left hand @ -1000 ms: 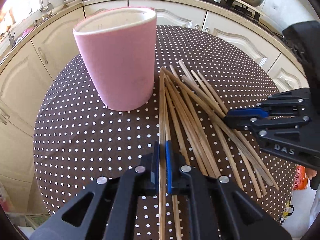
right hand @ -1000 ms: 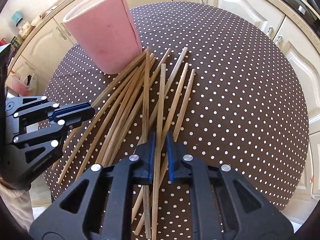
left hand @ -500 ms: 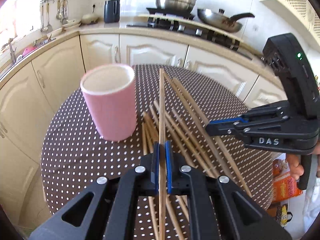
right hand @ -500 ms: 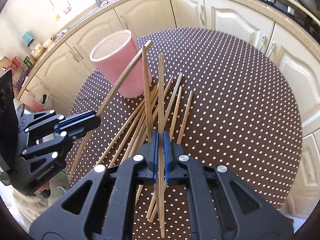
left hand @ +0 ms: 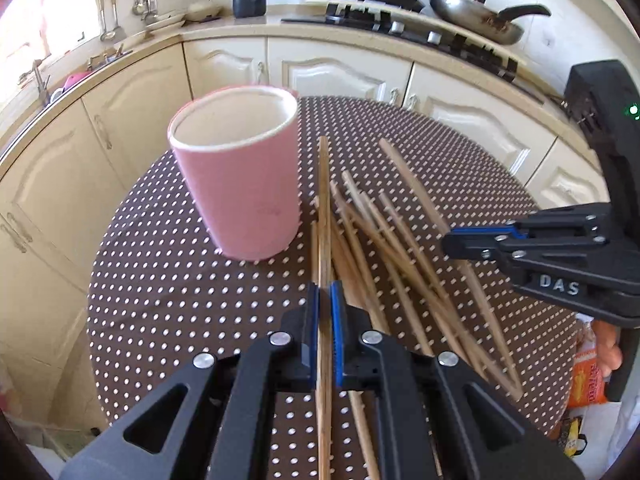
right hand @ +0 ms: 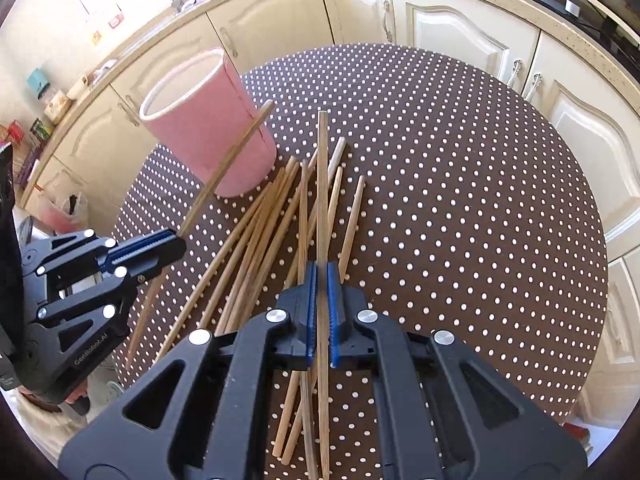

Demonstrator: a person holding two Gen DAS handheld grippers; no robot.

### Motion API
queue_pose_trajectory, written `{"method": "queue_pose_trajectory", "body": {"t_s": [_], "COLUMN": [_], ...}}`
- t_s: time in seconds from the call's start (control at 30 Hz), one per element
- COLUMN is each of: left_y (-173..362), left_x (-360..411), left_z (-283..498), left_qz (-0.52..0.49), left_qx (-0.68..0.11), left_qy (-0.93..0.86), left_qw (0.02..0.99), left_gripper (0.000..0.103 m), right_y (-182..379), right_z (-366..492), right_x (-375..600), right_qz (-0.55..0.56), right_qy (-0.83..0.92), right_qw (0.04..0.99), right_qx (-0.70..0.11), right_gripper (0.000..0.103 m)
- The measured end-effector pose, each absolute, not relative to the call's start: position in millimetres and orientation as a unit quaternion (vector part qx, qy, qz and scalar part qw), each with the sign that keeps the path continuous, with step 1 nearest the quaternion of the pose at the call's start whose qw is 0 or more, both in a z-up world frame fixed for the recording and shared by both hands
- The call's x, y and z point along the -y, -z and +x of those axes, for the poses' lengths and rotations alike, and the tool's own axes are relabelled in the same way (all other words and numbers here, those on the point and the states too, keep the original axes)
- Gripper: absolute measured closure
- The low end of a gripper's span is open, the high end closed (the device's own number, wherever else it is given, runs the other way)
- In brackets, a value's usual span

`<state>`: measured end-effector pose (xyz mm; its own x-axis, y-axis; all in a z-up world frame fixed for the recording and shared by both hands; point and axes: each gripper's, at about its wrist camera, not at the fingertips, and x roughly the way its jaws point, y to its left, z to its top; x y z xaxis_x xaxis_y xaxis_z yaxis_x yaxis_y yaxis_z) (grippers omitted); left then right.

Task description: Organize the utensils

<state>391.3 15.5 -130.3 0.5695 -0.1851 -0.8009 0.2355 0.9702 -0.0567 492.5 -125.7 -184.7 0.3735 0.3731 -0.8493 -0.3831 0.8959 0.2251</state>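
A pink holder cup [left hand: 244, 184] [right hand: 208, 128] stands upright on the round dotted table [left hand: 168, 288], with nothing visible inside it. Several wooden chopsticks [left hand: 384, 256] [right hand: 256, 236] lie in a loose pile to its right. My left gripper [left hand: 325, 300] is shut on one chopstick [left hand: 323, 200], held up off the pile and pointing past the cup's right side. My right gripper [right hand: 319, 280] is shut on another chopstick [right hand: 322, 184], raised above the pile. The left gripper [right hand: 168, 240] also shows in the right wrist view, and the right gripper [left hand: 452, 240] in the left wrist view.
Cream kitchen cabinets [left hand: 340, 72] curve around behind the table. A stove with a pot and a pan [left hand: 476, 20] sits on the counter beyond. An orange packet [left hand: 592, 372] lies on the floor past the table's right edge.
Both grippers have lifted, each raising its chopstick off the pile. The views have tilted up to show more of the kitchen. The right jaws closed fully on their stick.
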Motion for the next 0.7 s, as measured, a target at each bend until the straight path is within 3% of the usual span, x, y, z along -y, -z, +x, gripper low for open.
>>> {"method": "queue_pose_trajectory", "body": {"t_s": [0.2,0.43,0.7], "left_y": [91,32,21], "left_x": [-28,-69,-84], "left_z": [385,387,419], "left_qz": [-0.015,-0.108,-0.138], "left_qx": [-0.349,-0.173,-0.066], "left_qy": [0.152,0.144,0.094], "left_qw": [0.925,0.968,0.984], "left_gripper": [0.097,0.097,0.097], "right_y": [127,50,32], "right_z": [484,486,516], "right_x": [133,115,78], "right_qz": [0.042,0.068,0.089], "right_qy": [-0.268,-0.287,-0.28], "right_qw": [0.857,0.91,0.94], "right_qx": [-0.438,-0.291,-0.176], "right_gripper": [0.097,0.097,0.097]}}
